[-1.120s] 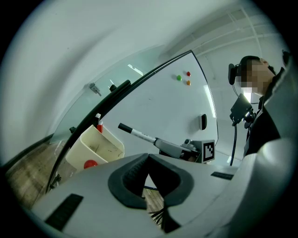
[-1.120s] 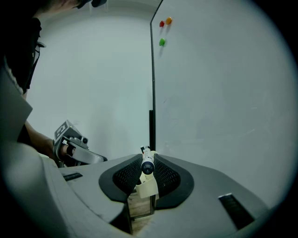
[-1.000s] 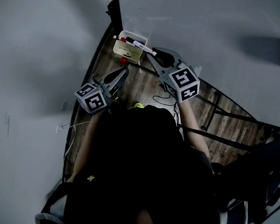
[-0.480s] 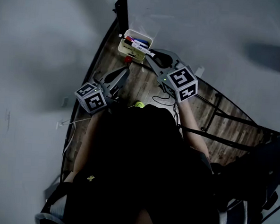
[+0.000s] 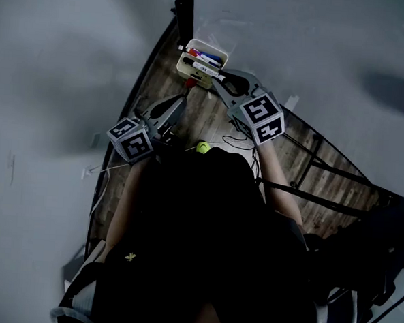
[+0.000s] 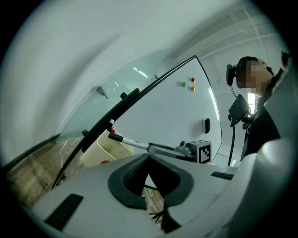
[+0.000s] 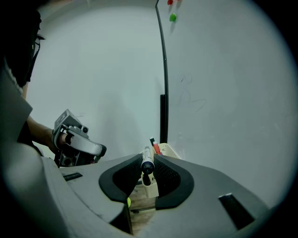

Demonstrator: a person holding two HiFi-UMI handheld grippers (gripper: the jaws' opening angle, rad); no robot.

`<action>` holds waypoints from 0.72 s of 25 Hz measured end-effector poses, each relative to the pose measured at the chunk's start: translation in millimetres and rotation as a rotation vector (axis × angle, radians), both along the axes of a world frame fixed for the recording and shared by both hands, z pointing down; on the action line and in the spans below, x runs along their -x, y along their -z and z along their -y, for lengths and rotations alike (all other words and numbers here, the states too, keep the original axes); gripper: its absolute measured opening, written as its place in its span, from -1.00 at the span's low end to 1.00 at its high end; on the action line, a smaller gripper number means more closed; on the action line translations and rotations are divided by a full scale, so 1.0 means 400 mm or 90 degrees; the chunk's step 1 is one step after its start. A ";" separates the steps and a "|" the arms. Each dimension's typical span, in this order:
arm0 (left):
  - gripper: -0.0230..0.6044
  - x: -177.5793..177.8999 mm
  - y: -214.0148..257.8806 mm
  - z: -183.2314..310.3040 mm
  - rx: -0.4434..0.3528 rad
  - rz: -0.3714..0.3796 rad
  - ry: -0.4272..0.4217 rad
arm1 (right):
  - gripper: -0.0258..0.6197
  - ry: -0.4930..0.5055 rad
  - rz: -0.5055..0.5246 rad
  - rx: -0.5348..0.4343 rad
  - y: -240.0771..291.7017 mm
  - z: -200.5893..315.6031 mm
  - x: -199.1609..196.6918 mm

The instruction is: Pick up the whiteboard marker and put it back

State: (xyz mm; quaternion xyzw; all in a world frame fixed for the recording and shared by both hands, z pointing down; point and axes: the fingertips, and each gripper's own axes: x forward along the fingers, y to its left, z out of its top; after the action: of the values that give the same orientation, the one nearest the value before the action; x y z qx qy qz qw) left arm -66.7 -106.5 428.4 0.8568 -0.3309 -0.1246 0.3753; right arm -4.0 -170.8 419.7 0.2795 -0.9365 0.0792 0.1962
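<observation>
The whiteboard marker [image 7: 147,163] is clamped in the right tool [image 7: 147,161] over the marker box [image 5: 183,61]. Lowering it in and releasing it are judged to be called for next. The left tool [image 6: 148,157] is held closed and empty.

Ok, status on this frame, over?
Left gripper shut, empty. Right gripper shut on whiteboard marker, held over the cream holder, not yet dropped. Other markers inside holder; nothing blocking.

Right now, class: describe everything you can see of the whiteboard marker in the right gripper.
The whiteboard marker is a slim white barrel with dark print and black ends, plastic by its look. It points along the right gripper's jaws, clamped between their dark ribbed pads, its far end over the cream tub of other markers.
</observation>
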 end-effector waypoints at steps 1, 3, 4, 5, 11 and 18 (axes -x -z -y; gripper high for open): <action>-0.92 0.003 -0.001 0.000 0.002 0.000 0.001 | -0.63 0.003 -0.006 0.003 -0.005 0.000 0.005; -0.92 0.010 -0.003 0.000 0.006 0.000 0.003 | -0.63 0.008 -0.017 0.007 -0.014 -0.001 0.012; -0.92 0.013 -0.003 0.001 0.008 0.000 0.004 | -0.63 0.010 -0.021 0.010 -0.019 -0.001 0.015; -0.92 0.016 -0.004 0.002 0.009 0.000 0.005 | -0.63 0.010 -0.025 0.012 -0.024 0.000 0.017; -0.92 0.034 -0.009 0.012 0.017 0.001 0.006 | -0.63 0.004 -0.061 0.031 -0.056 0.011 0.022; -0.92 0.041 -0.016 0.025 0.027 -0.005 0.006 | -0.63 0.010 -0.085 0.045 -0.080 0.024 0.031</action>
State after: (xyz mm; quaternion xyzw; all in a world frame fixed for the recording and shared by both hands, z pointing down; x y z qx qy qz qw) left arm -83.0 -116.3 434.9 0.8464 -0.3362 -0.1230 0.3943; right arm -16.3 -180.3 451.6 0.2699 -0.9201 0.0923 0.2685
